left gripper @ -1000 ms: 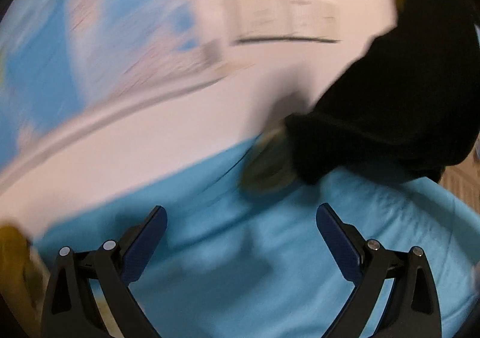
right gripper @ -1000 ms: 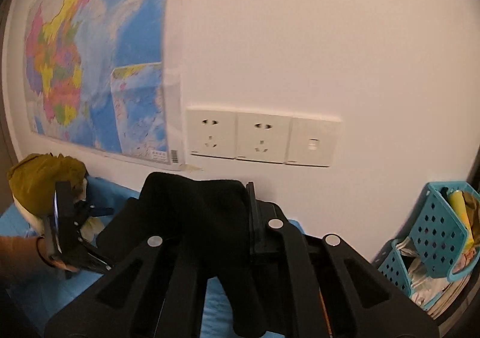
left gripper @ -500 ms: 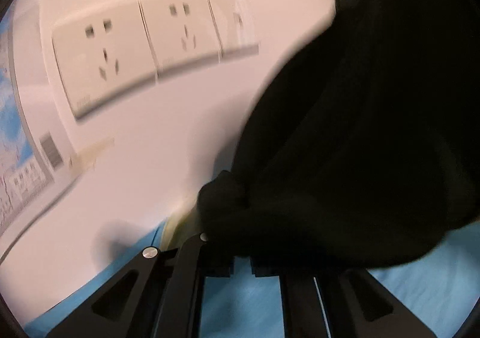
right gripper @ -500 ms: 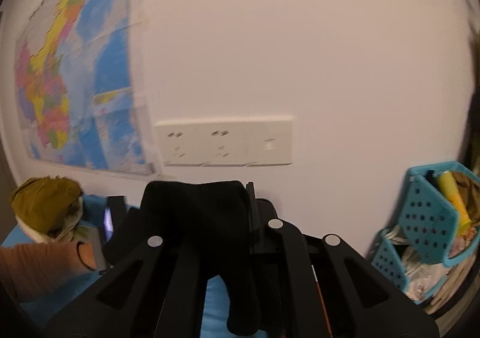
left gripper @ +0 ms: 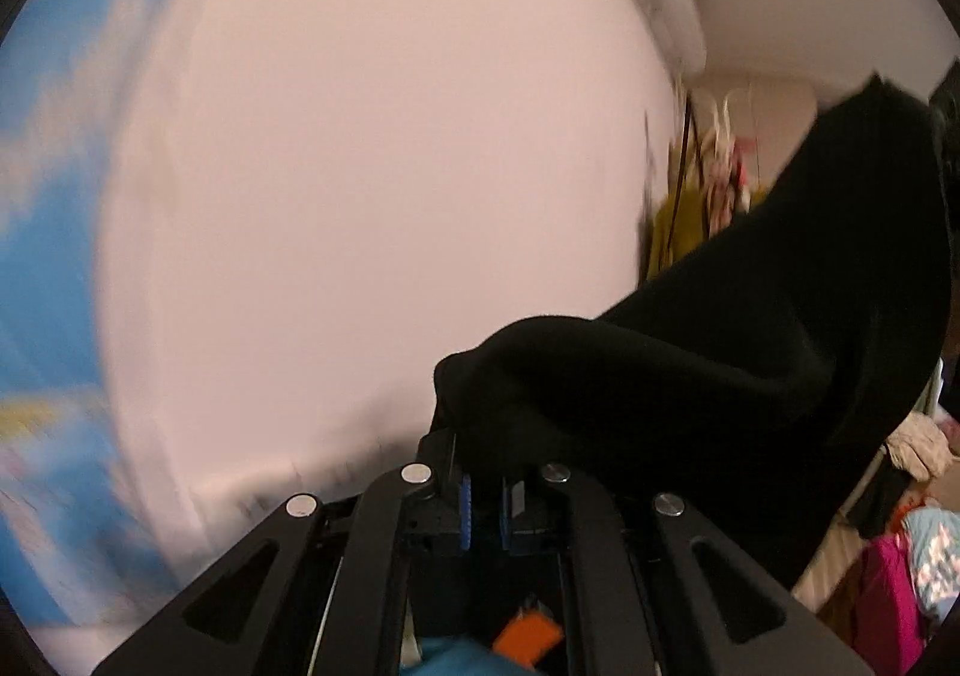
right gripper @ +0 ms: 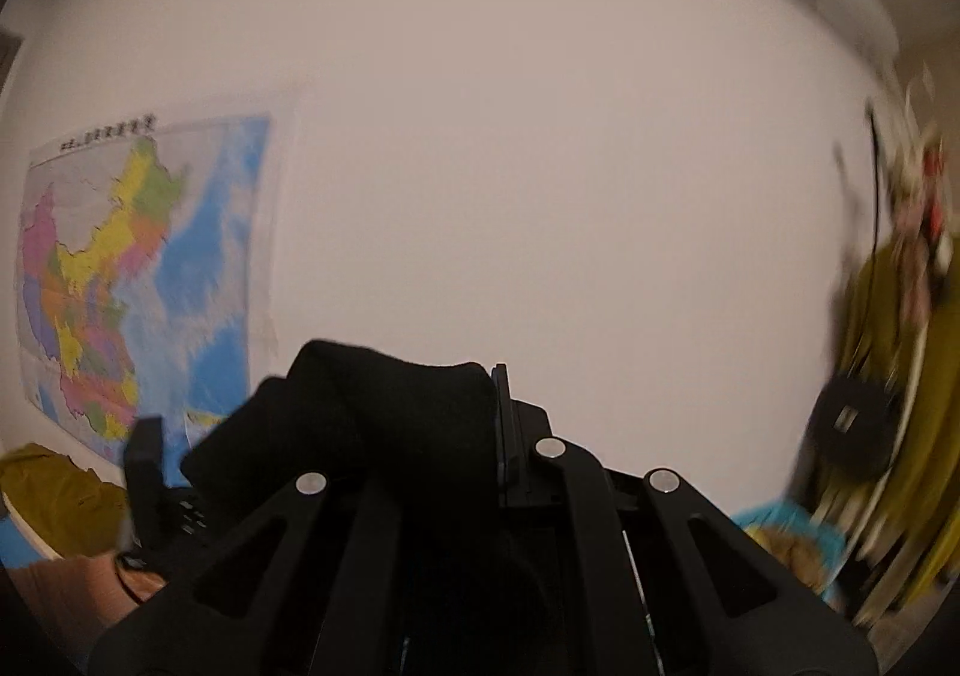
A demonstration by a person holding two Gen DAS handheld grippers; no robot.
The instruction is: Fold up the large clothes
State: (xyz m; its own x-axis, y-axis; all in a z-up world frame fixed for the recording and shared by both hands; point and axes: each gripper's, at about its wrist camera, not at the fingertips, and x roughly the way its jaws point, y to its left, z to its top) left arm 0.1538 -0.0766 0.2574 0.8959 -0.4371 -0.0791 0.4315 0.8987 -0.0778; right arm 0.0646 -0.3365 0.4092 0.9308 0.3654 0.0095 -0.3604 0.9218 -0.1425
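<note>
A black garment (left gripper: 750,328) hangs in the air between both grippers. My left gripper (left gripper: 483,472) is shut on one bunched edge of it; the cloth stretches up and to the right from the blue pads. My right gripper (right gripper: 480,436) is shut on another part of the black garment (right gripper: 384,406), which bulges over the fingers and hides the left finger. Both grippers are raised and face the white wall (right gripper: 510,166). The left gripper's body (right gripper: 150,472) and the person's forearm (right gripper: 66,586) show at the lower left of the right wrist view.
A coloured map (right gripper: 132,268) hangs on the wall at left. Clothes and a hanger rack (left gripper: 708,184) stand at the right. A turquoise basket (right gripper: 780,532) and olive cloth (right gripper: 888,376) are at right. An olive garment (right gripper: 54,496) lies at lower left.
The left gripper went from open over the blue sheet to shut on the black garment. Both grippers have lifted upward; the sockets and the bed have dropped out of view.
</note>
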